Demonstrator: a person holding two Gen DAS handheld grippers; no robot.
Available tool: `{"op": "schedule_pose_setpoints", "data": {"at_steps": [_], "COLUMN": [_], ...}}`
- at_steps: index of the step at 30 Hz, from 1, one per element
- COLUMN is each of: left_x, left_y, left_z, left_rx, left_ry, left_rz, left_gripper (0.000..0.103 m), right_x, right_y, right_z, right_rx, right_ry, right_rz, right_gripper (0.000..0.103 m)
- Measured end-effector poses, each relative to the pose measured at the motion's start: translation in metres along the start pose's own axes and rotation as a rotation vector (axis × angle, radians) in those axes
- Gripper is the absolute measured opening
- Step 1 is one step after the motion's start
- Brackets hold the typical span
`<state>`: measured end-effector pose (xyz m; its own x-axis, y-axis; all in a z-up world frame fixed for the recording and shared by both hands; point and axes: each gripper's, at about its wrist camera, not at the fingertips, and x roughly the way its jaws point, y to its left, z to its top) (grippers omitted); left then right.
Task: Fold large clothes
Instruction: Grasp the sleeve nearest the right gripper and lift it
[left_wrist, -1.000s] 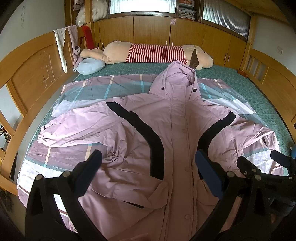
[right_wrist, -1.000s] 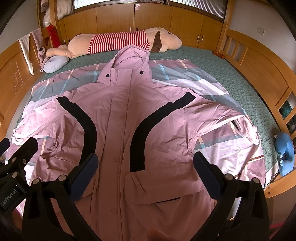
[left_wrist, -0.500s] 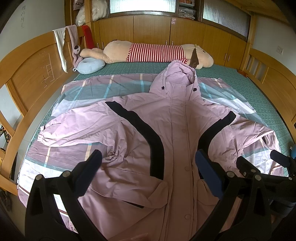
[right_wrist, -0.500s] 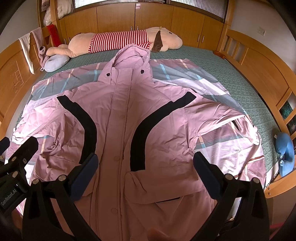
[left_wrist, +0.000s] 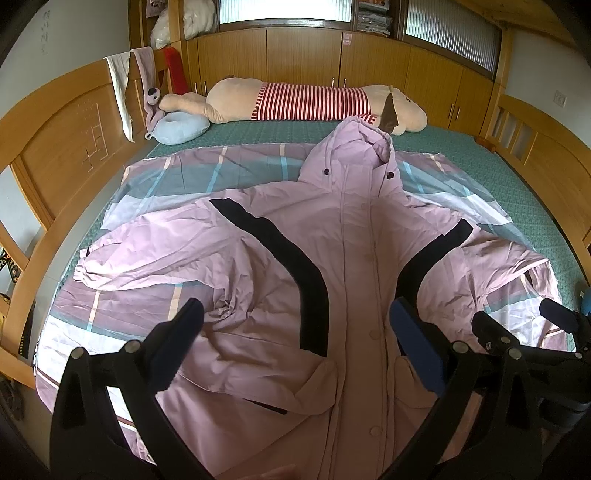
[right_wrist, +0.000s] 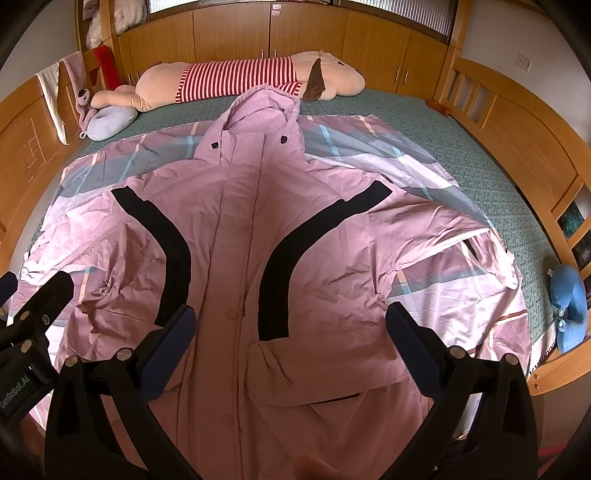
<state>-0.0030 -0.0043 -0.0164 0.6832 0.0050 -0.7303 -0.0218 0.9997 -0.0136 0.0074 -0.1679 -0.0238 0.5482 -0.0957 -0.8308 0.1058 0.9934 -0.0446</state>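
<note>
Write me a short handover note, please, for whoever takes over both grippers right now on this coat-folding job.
Left gripper: open, holding nothing, above the coat's lower front.
Right gripper: open, holding nothing, beside the left one.
Pink coat: lies front up and buttoned on the checked sheet on the bed, hood toward the striped plush toy, both sleeves spread sideways.
Done: coat laid out, though wrinkled near the left sleeve.
Left: every fold; probably start with the sleeves.
</note>
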Motion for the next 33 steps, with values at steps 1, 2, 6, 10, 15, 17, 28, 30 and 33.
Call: {"op": "schedule_pose_setpoints", "data": {"at_steps": [1,2,6,10,15,17,28,30,33], "left_x": [0.001,0.002,0.005,0.01,0.035,0.048,0.106,0.108,0.116], "left_y": [0.0,0.001,0.001,0.001,0.009,0.01,0.004,0.003,0.0], "left_z": [-0.001,0.0,0.001,-0.001,-0.002,-0.005,-0.022,-0.024,-0.028], "left_rx": [0.0,-0.002,0.005,0.027,0.017,0.019,0.052,0.052,0.066], "left_ry": [0.002,0.005,0.006,-0.036,-0.008,0.009,-0.032,-0.054,-0.043], "left_rz": [0.001,0.008,0.059,0.123,0.066,0.072,0.114,0.095,0.092], "left_gripper": [0.101,0.101,0.101,0.101,0.101,0.101,0.101,0.101,0.101], "right_x": [0.0,0.001,-0.003,-0.012,0.065,0.104,0.218,0.238,0.256], "right_y": [0.001,-0.001,-0.014,-0.039,-0.077,-0.122,-0.313,-0.331,-0.346], "right_z": [0.0,-0.001,0.0,0.006,0.03,0.035,0.022,0.012,0.001], "right_rx": [0.0,0.001,0.023,0.046,-0.045,0.044,0.652,0.762,0.869], "right_ry": [-0.001,-0.005,-0.075,-0.284,-0.242,-0.195,0.107,0.151,0.154], "right_rz": [-0.001,0.0,0.069,0.099,-0.055,-0.14,-0.079,0.031,0.175], "right_gripper": [0.102,0.102,0.102,0.102,0.102,0.102,0.101,0.101,0.098]}}
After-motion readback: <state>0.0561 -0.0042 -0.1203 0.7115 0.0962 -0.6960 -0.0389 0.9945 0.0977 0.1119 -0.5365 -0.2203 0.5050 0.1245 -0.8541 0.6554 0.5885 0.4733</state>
